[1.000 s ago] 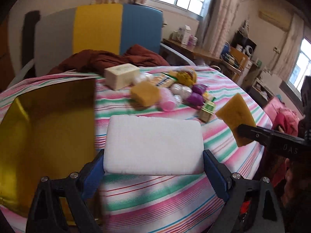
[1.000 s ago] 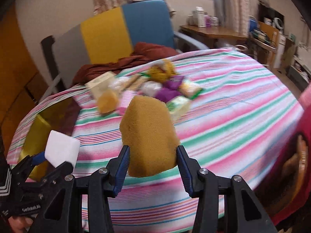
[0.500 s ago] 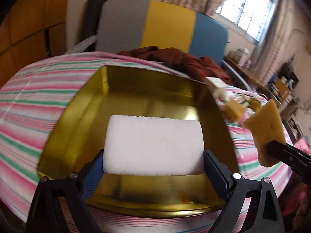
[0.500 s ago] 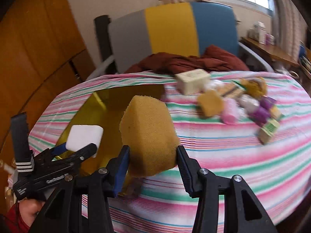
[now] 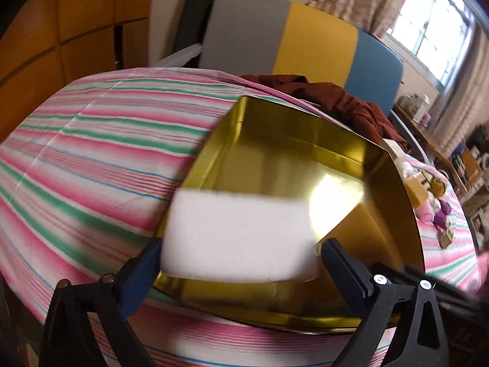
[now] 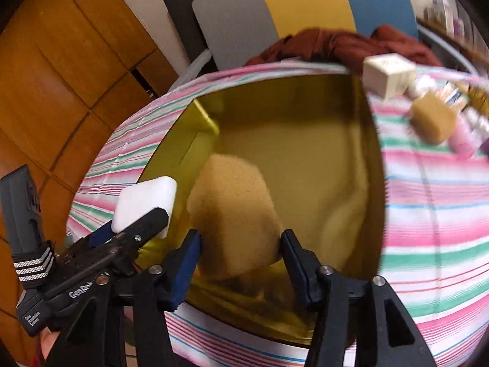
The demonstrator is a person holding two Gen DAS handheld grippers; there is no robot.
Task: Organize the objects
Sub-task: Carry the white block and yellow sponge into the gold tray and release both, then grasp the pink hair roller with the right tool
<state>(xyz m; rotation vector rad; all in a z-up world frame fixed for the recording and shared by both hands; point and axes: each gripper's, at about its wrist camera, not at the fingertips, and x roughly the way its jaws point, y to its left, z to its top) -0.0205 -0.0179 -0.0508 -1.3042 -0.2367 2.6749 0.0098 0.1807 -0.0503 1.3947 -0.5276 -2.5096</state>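
Striped table (image 5: 91,159) carries the gold tin (image 5: 305,159); leftover items (image 6: 434,119) sit at two o'clock. Over it, left gripper (image 5: 241,253) opens off the white sponge (image 5: 238,235); right gripper (image 6: 241,244) opens around the tan sponge (image 6: 235,211).

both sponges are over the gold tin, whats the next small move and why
Probably let both fingers finish opening, then lift the grippers straight up. The white sponge and the yellow sponge already hang over the tin. The left gripper and right gripper are both opening, and a gap shows beside each sponge, so both should drop inside the tin.
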